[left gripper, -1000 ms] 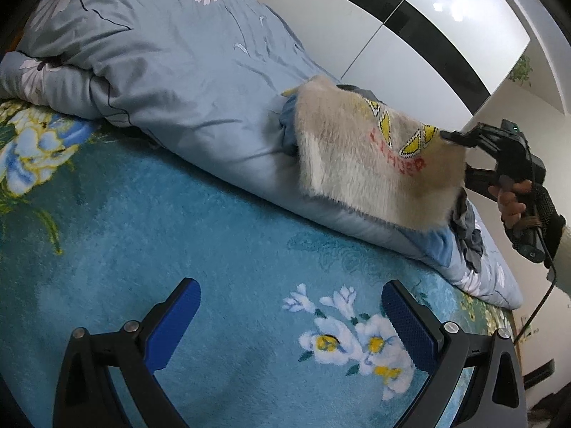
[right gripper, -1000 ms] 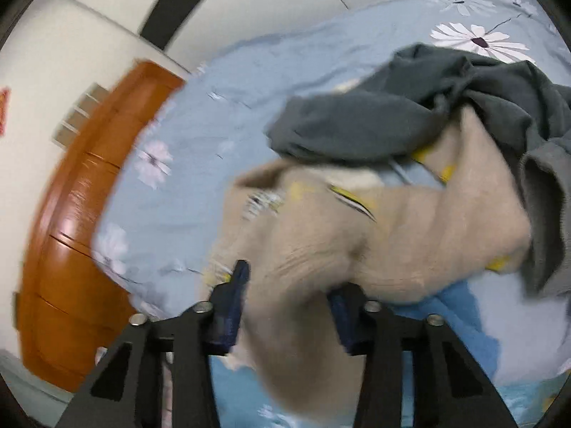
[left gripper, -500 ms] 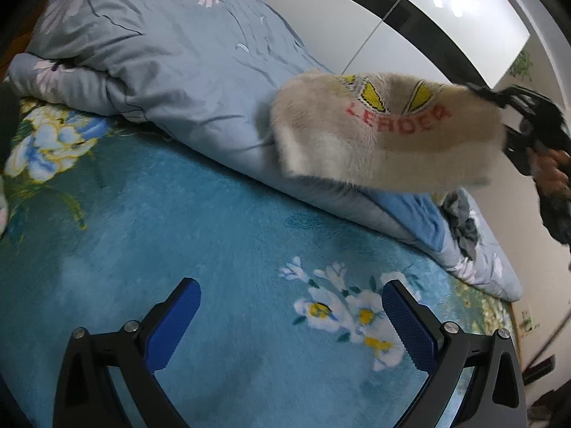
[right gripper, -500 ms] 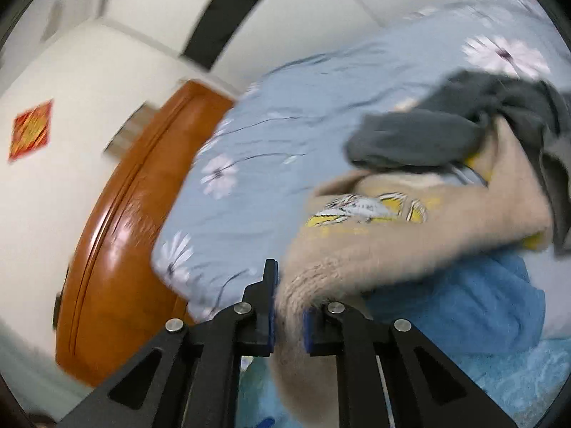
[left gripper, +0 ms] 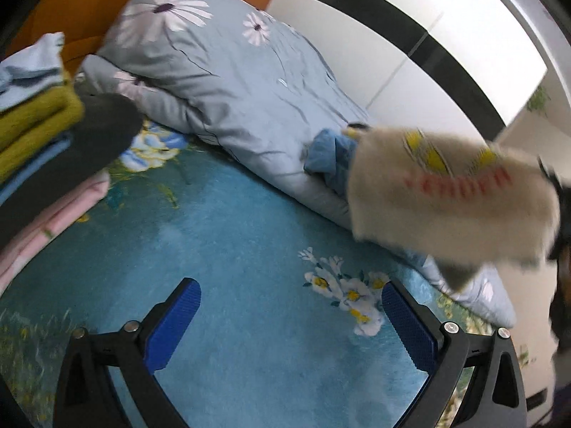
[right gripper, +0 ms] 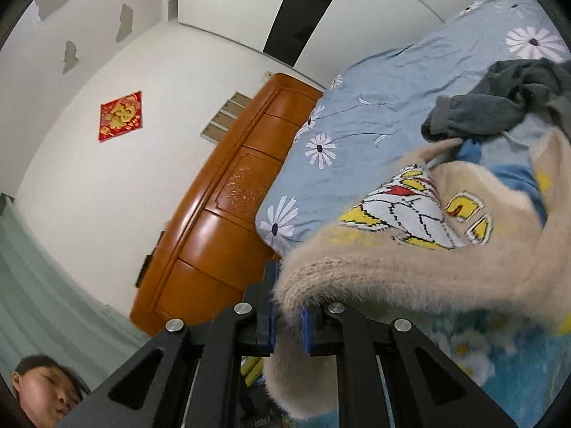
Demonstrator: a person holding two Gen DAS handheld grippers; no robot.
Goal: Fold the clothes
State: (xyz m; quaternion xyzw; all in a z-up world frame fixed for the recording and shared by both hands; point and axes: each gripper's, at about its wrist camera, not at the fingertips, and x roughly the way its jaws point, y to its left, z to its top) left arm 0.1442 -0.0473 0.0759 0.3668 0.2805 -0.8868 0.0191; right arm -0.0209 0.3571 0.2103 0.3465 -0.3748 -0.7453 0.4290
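My right gripper [right gripper: 287, 312] is shut on the hem of a fuzzy beige sweater [right gripper: 410, 249] with a yellow, white and red print. It holds the sweater lifted off the bed. In the left wrist view the sweater [left gripper: 449, 199] hangs blurred in the air at the right, above the blue floral blanket [left gripper: 249, 249]. My left gripper [left gripper: 289, 324] is open and empty, low over the blanket, well left of and below the sweater.
A rolled grey-blue daisy duvet [left gripper: 232, 82] lies along the back. A stack of folded clothes [left gripper: 46, 135] sits at the left. A dark grey garment [right gripper: 499, 103] and a blue garment [left gripper: 328, 157] lie on the duvet. An orange wooden headboard [right gripper: 228, 214] stands behind.
The right gripper has lifted the sweater higher and drawn it off the pile, toward the right. The left gripper's view has swung left, so the folded stack now shows.
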